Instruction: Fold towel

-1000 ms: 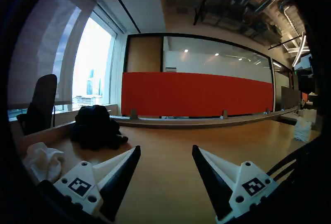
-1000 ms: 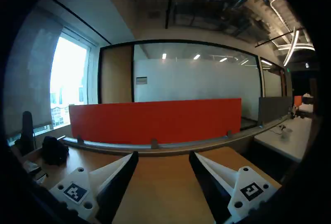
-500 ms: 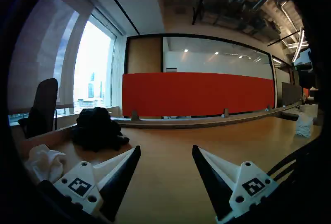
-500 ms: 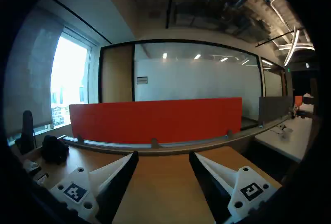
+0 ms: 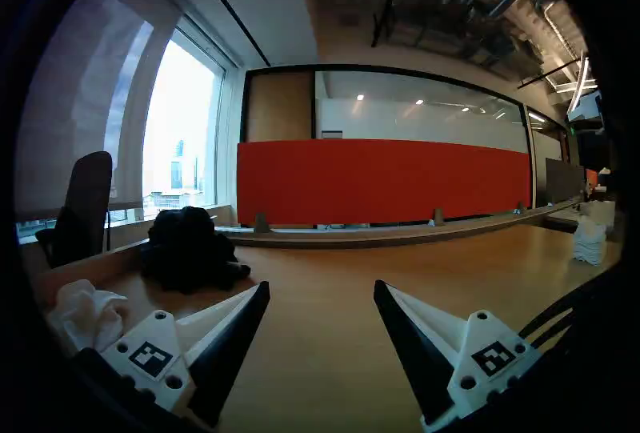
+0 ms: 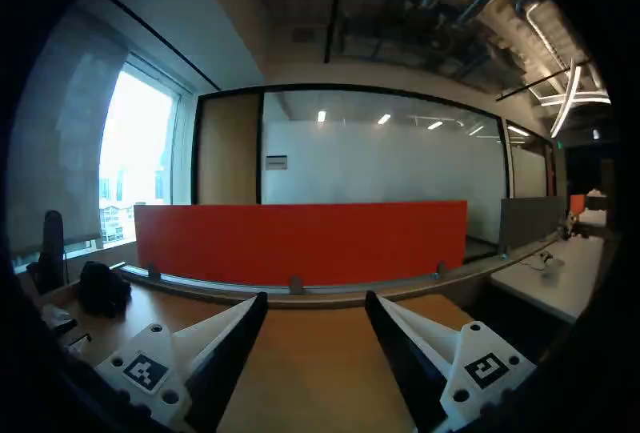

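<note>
In the left gripper view, my left gripper (image 5: 322, 287) hovers open just above a wooden desk (image 5: 336, 329), nothing between its fingers. A crumpled white towel (image 5: 84, 314) lies at the desk's left end, left of the gripper. A stack of folded white towels (image 5: 590, 241) stands at the far right edge. In the right gripper view, my right gripper (image 6: 316, 298) is open and empty over the same desk (image 6: 320, 369).
A black heap of cloth or a bag (image 5: 188, 249) sits at the back left of the desk, seen smaller as the black heap (image 6: 102, 289). An orange divider panel (image 5: 384, 181) runs along the far edge. A black office chair (image 5: 76, 209) stands by the window. A white side table (image 6: 560, 273) is to the right.
Both views have shifted slightly, the right one tilting a little upward. Both grippers stay open and empty.
</note>
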`<action>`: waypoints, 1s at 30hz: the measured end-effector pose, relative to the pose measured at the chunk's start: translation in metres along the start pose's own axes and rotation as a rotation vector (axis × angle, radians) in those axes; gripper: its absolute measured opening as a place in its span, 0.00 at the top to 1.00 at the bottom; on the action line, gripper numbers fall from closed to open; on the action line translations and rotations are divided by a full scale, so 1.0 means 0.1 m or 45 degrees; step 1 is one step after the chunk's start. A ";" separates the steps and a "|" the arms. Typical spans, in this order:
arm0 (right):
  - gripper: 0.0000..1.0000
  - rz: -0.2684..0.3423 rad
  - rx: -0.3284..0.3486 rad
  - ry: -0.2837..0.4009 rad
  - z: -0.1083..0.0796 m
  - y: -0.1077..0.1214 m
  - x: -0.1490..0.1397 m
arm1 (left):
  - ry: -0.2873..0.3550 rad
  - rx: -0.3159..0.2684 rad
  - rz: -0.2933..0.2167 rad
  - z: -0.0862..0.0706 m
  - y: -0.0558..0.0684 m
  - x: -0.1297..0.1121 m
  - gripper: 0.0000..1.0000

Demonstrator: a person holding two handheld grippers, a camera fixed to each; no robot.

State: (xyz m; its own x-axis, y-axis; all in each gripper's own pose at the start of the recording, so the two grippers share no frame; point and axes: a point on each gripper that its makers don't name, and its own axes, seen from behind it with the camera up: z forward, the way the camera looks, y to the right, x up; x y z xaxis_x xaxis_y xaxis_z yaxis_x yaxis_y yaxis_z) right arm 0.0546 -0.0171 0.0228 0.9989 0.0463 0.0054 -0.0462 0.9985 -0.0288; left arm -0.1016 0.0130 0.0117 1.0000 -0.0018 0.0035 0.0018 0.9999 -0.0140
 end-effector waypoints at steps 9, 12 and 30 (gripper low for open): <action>0.05 -0.050 -0.018 0.056 0.00 0.11 0.11 | 0.001 0.000 -0.001 0.01 0.00 -0.02 0.03; 0.05 -0.062 -0.020 0.064 0.01 0.15 0.08 | 0.001 0.000 0.000 0.01 0.00 -0.02 0.03; 0.05 -0.014 -0.018 0.047 0.04 0.27 -0.63 | 0.002 0.000 -0.001 0.01 -0.01 -0.05 0.03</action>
State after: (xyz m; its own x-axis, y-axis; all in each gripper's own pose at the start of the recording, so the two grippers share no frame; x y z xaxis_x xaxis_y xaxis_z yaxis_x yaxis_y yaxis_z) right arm -0.0100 0.0068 0.0253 0.9989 0.0339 -0.0312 -0.0352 0.9984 -0.0433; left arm -0.1065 0.0116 0.0130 1.0000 -0.0025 0.0021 0.0026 0.9999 -0.0136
